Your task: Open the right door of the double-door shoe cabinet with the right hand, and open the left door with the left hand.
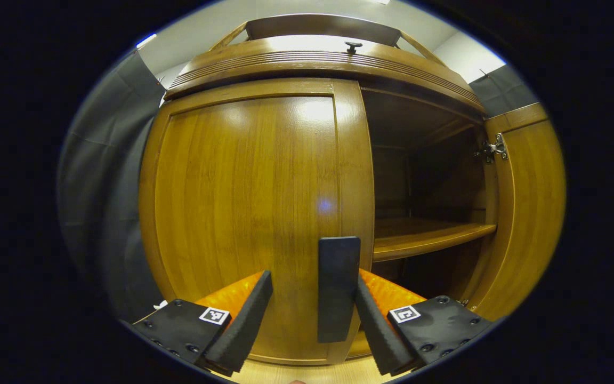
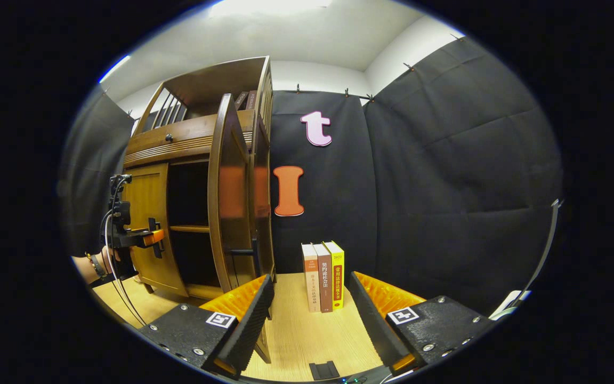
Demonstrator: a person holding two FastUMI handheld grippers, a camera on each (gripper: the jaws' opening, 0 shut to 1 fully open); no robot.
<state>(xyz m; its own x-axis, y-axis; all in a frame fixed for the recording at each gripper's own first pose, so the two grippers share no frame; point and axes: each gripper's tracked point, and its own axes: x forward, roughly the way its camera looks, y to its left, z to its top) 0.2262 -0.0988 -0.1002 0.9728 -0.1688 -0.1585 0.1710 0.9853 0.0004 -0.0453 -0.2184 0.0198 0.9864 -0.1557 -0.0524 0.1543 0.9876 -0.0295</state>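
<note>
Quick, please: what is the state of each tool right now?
Left tool: open, its fingers around the left door's handle, not pressing.
Right tool: open, holding nothing.

Left door's handle partly hidden; cabinet interior too dark

Cabinet glossy amber-brown wood with vertical grain; interior dark brown, shelf lighter. Handle black. Hinge silver. Tabletop pale wood grain. Books: white-orange, brown, yellow spines. Wall cloth black.
</note>
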